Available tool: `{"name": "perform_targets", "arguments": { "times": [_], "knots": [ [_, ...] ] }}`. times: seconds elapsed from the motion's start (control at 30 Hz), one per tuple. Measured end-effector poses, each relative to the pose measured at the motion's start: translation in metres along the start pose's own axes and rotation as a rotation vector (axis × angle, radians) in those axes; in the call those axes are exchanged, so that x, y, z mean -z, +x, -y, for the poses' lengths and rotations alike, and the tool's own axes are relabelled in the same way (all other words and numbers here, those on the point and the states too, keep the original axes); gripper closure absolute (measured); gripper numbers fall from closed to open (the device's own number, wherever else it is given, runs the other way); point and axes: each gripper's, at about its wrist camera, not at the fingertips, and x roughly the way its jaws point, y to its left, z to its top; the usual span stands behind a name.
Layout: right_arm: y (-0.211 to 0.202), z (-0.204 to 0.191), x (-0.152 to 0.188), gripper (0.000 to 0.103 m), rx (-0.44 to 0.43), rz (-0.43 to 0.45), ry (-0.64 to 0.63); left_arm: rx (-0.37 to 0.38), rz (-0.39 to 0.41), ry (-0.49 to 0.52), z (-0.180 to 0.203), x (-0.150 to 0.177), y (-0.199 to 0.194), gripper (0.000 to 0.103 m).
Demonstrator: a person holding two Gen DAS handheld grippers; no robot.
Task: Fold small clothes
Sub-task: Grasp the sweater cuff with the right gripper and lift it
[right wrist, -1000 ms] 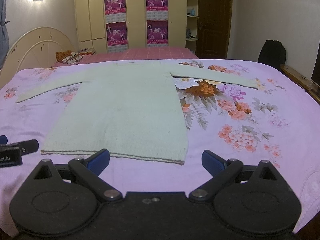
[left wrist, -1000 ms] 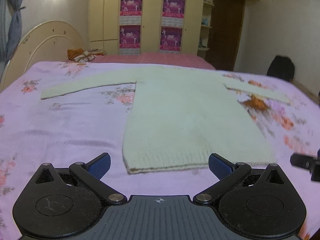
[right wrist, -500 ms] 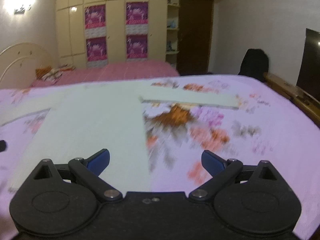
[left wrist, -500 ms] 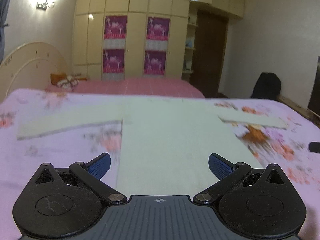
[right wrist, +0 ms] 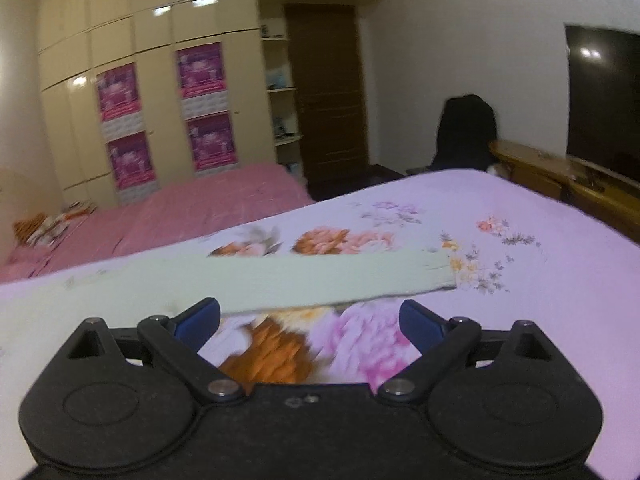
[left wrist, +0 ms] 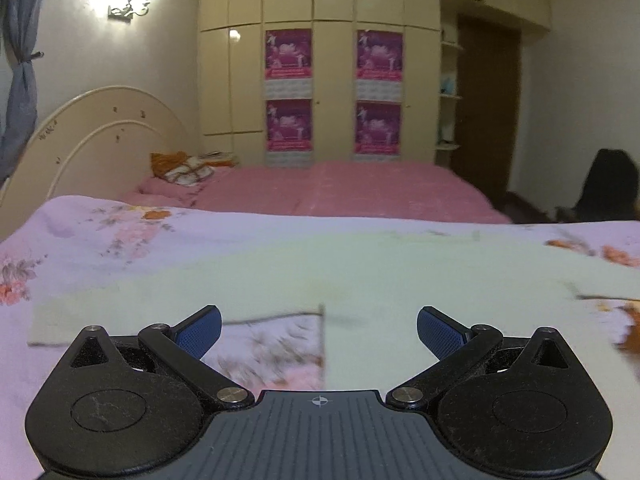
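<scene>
A pale green knitted sweater [left wrist: 360, 276] lies flat on the floral lilac bedspread [left wrist: 100, 240], sleeves spread out. My left gripper [left wrist: 319, 326] is open and empty, low over the left armpit where the left sleeve [left wrist: 120, 308] meets the body. My right gripper [right wrist: 310, 320] is open and empty, just in front of the right sleeve [right wrist: 320, 276], whose cuff [right wrist: 438, 270] lies to the right. The sweater's hem is hidden below both views.
A second bed with a pink cover [left wrist: 340, 192] stands behind, with a cream headboard [left wrist: 92, 140] at left. Wardrobes with posters [left wrist: 332, 92] line the far wall. A black chair [right wrist: 466, 132], wooden bench [right wrist: 560, 176] and dark TV [right wrist: 604, 96] stand at right.
Both grippers have moved forward from the sweater's hem up toward its shoulders and sleeves. The right one turned rightward over the right sleeve. Both stayed open.
</scene>
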Motion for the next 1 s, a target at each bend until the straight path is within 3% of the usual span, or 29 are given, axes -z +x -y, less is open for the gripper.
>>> {"name": "perform_targets", "arguments": {
  "times": [0.2, 0.43, 0.57, 0.6, 0.63, 0.7, 0.77, 0.83, 0.9, 0.97, 1.0],
  "knots": [
    [0.093, 0.058, -0.005, 0.009, 0.053, -0.043, 0.196, -0.047, -0.029, -0.034, -0.008, 0.003, 0.051, 0.0],
    [0.16, 0.126, 0.019, 0.013, 0.086, -0.129, 0.516, -0.066, -0.079, -0.043, -0.012, 0.017, 0.091, 0.0],
    [0.165, 0.127, 0.02, 0.021, 0.079, -0.116, 0.49, -0.063, -0.091, -0.032, -0.01, 0.02, 0.103, 0.0],
    [0.167, 0.127, 0.02, 0.03, 0.081, -0.113, 0.491, -0.065, -0.092, -0.032, -0.01, 0.019, 0.105, 0.0],
    [0.169, 0.129, 0.019, 0.054, 0.089, -0.112, 0.501, -0.063, -0.093, -0.036, -0.01, 0.018, 0.107, 0.0],
    [0.175, 0.138, 0.018, 0.071, 0.1, -0.126, 0.544, -0.065, -0.09, -0.044, -0.011, 0.017, 0.108, 0.0],
    [0.176, 0.145, 0.016, 0.073, 0.091, -0.121, 0.584, -0.065, -0.084, -0.049, -0.015, 0.014, 0.11, 0.0],
    [0.177, 0.148, 0.014, 0.064, 0.075, -0.117, 0.598, -0.066, -0.081, -0.05, -0.018, 0.013, 0.113, 0.0],
    [0.179, 0.146, 0.012, 0.063, 0.075, -0.121, 0.578, -0.071, -0.091, -0.055, -0.024, 0.012, 0.116, 0.0],
    [0.183, 0.139, 0.008, 0.073, 0.108, -0.131, 0.52, -0.086, -0.113, -0.051, -0.029, 0.011, 0.12, 0.0],
    [0.185, 0.135, 0.005, 0.09, 0.129, -0.137, 0.486, -0.089, -0.119, -0.055, -0.033, 0.011, 0.12, 0.0]
  ]
}}
